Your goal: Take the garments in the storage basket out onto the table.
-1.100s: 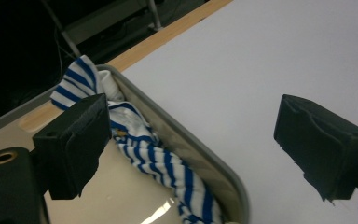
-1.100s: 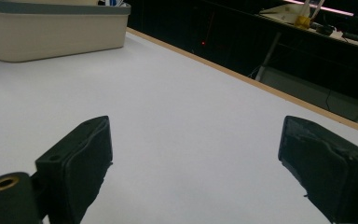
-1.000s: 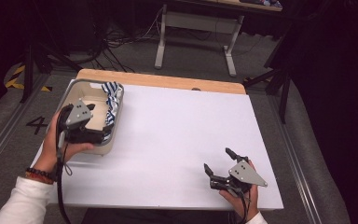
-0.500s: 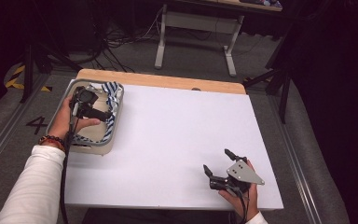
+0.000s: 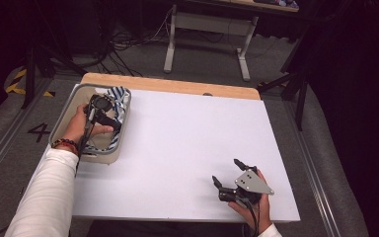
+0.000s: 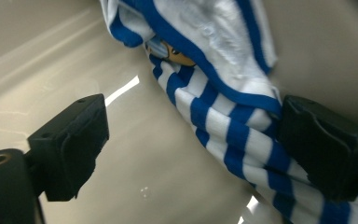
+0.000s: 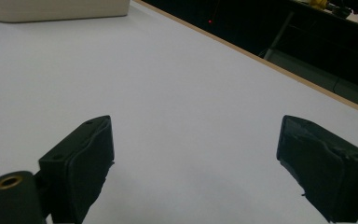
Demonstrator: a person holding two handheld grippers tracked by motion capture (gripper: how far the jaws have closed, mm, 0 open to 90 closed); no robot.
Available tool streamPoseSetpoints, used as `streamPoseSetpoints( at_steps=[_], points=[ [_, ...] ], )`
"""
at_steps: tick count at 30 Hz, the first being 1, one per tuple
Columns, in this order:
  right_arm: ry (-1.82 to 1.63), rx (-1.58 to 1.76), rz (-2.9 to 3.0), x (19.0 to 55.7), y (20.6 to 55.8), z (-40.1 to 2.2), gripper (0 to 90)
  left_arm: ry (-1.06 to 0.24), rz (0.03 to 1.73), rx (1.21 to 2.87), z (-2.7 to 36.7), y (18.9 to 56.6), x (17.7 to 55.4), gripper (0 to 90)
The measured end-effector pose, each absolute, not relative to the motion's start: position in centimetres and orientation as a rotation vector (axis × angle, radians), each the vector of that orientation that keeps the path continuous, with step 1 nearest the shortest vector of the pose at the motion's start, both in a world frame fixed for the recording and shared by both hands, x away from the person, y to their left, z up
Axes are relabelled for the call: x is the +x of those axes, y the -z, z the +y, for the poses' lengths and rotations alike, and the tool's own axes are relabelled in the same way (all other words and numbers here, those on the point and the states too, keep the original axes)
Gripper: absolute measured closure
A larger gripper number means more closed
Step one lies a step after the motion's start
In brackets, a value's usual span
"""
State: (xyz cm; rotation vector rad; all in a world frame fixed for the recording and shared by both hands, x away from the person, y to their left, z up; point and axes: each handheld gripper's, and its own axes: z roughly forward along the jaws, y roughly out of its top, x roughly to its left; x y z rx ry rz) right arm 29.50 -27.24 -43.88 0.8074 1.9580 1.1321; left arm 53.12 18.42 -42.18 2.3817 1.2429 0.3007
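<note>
both grippers gape: left gripper (image 6: 186, 154) beside striped cloth (image 6: 223, 116) in bin (image 5: 61, 126); right gripper (image 5: 228, 178) near table (image 5: 187, 143) edge.

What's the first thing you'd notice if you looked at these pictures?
The blue-and-white striped cloth in the beige tub at the table's far left corner, with the left gripper reaching into the tub, jaws open beside the cloth. After that, the right gripper, open over the bare white table near its front edge.

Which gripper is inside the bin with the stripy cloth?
The left gripper: it reaches into the bin, jaws open beside the cloth. The right gripper hovers over the bare table.
</note>
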Motion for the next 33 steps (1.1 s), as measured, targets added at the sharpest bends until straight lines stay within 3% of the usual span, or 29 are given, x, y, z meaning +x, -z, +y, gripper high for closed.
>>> streamPoseSetpoints(
  at_steps=[4,9,10,11,13,21,24,33],
  points=[
    [-1.119,0.810,1.970,29.6,44.1,-27.1,11.2,-0.216,1.320,2.372,18.5,43.0,53.8,8.0],
    [-1.104,0.799,1.978,29.6,44.2,-26.9,12.1,-0.149,1.332,2.370,18.5,43.1,53.9,15.1],
    [-1.098,0.793,1.992,29.7,44.4,-26.8,12.6,-0.147,1.306,2.377,18.3,43.0,53.8,28.4],
    [-1.098,0.793,1.992,29.7,44.4,-26.8,12.6,-0.126,1.282,2.381,18.2,42.9,53.7,28.4],
    [-1.091,0.790,2.004,29.7,44.5,-26.7,12.9,-0.106,1.265,2.392,18.0,42.7,53.6,43.4],
    [-1.073,0.768,2.044,29.7,44.7,-26.3,13.0,-0.047,1.262,2.368,17.7,42.7,53.6,63.1],
    [-1.069,0.765,2.051,29.7,44.8,-26.3,13.0,-0.031,1.259,2.355,17.9,42.7,53.6,66.8],
    [-1.073,0.774,2.037,29.7,44.6,-26.6,13.1,-0.197,1.237,2.328,18.2,41.5,52.9,74.0]
  ],
)
